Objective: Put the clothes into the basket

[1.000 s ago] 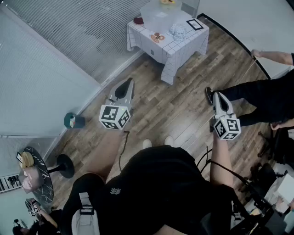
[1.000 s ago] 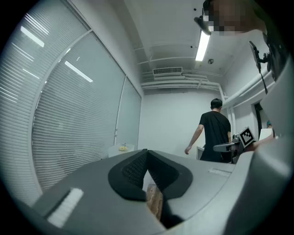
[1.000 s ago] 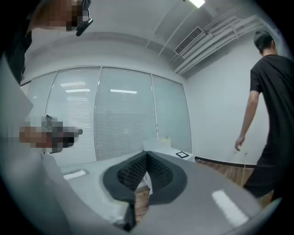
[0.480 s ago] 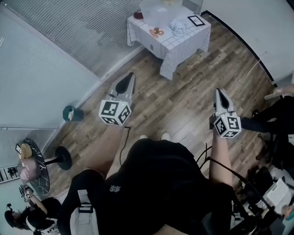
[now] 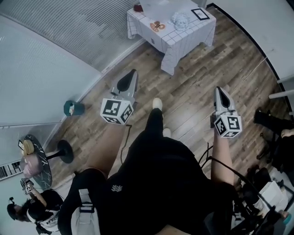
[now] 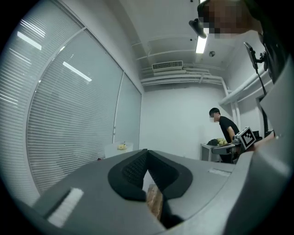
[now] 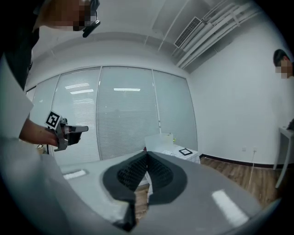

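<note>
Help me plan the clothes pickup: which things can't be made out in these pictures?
- Basket: the head view's top edge cuts off the translucent box on the table, so whether it is the basket is unclear.
- Clothes: the white crumpled item is too small in the head view to identify.
- Table: in the left gripper view, the left gripper itself mostly hides it.

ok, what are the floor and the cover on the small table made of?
Floor: wood-look planks, grey-brown, matte; seams and grain show. It could be laminate or real wood.
Table cover: probably cloth, white with a thin dark grid; it drapes over the edge and folds at the corner.
</note>
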Demonstrator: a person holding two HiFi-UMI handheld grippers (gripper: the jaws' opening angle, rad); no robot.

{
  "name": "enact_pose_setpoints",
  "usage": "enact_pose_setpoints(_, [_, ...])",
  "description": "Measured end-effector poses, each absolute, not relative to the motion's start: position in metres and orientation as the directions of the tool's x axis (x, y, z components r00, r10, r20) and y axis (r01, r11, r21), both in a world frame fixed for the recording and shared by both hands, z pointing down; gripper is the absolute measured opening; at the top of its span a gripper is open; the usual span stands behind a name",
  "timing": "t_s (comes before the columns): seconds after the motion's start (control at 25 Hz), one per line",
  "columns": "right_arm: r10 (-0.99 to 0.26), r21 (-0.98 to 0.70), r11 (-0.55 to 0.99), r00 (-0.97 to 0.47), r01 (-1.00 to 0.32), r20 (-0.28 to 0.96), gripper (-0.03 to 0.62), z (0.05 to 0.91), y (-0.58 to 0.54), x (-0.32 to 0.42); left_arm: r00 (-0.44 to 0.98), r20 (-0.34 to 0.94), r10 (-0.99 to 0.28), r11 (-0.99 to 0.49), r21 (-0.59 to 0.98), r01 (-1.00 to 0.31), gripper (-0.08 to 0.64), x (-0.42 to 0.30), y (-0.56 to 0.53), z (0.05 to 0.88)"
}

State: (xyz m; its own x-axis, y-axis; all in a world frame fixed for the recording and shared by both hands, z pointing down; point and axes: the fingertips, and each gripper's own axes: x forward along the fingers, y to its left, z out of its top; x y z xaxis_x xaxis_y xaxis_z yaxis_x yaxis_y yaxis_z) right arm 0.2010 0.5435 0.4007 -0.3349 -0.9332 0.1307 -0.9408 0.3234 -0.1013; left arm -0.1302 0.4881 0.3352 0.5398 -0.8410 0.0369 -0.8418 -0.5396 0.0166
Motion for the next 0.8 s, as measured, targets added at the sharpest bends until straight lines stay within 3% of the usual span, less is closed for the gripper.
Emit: enact_pose_setpoints(0.8, [-0.972, -0.106, 0.179, -0.193, -0.978, 0.135, 0.002, 0.383, 0.325, 0.249, 0.617, 0.034, -0.786, -0.617, -0.008, -0.787, 0.008, -0.100, 0.234, 0.330])
